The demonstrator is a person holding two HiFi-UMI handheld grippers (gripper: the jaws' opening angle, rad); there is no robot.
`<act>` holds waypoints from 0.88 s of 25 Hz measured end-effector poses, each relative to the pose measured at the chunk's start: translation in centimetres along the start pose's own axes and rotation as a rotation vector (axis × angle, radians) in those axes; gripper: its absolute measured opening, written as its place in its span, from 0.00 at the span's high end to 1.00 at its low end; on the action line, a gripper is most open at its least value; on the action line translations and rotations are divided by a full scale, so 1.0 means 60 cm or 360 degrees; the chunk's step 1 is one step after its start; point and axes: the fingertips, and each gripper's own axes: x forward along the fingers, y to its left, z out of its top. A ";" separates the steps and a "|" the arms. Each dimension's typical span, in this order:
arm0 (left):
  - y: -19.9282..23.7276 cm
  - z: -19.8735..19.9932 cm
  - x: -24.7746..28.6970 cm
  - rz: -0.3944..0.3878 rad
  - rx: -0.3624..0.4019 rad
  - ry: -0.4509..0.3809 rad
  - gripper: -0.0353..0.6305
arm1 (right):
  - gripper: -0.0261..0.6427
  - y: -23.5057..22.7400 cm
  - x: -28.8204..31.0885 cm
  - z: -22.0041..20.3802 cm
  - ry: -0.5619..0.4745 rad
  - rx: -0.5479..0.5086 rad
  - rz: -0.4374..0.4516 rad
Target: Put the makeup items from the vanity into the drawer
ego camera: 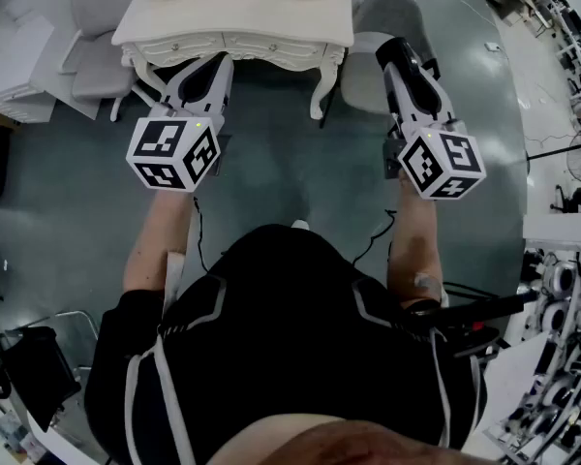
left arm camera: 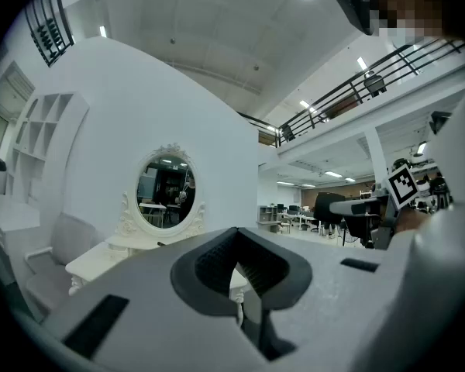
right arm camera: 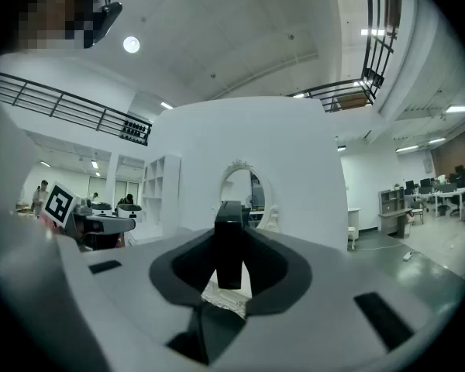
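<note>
The white vanity (ego camera: 232,17) stands just ahead of me, its drawer fronts (ego camera: 234,46) closed. My right gripper (right arm camera: 229,235) is shut on a small black rectangular makeup item (right arm camera: 230,248), held upright between the jaws; the vanity's oval mirror (right arm camera: 242,196) shows behind it. In the head view that gripper (ego camera: 397,56) hovers at the vanity's right front corner. My left gripper (left arm camera: 237,242) has its ribbed pads (left arm camera: 217,260) meeting at the tips with nothing between them. It points at the vanity (left arm camera: 101,258) and mirror (left arm camera: 166,191) from the left front (ego camera: 211,71).
A grey chair (ego camera: 97,27) stands left of the vanity and a grey stool (ego camera: 387,13) at its right. Shelves with equipment (ego camera: 562,289) line the right side. A black bag (ego camera: 34,366) lies on the dark floor at lower left.
</note>
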 end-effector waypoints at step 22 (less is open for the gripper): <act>-0.053 -0.017 0.082 0.0043 0.0013 0.0008 0.94 | 0.81 -0.092 0.019 -0.015 0.0039 0.0022 0.0171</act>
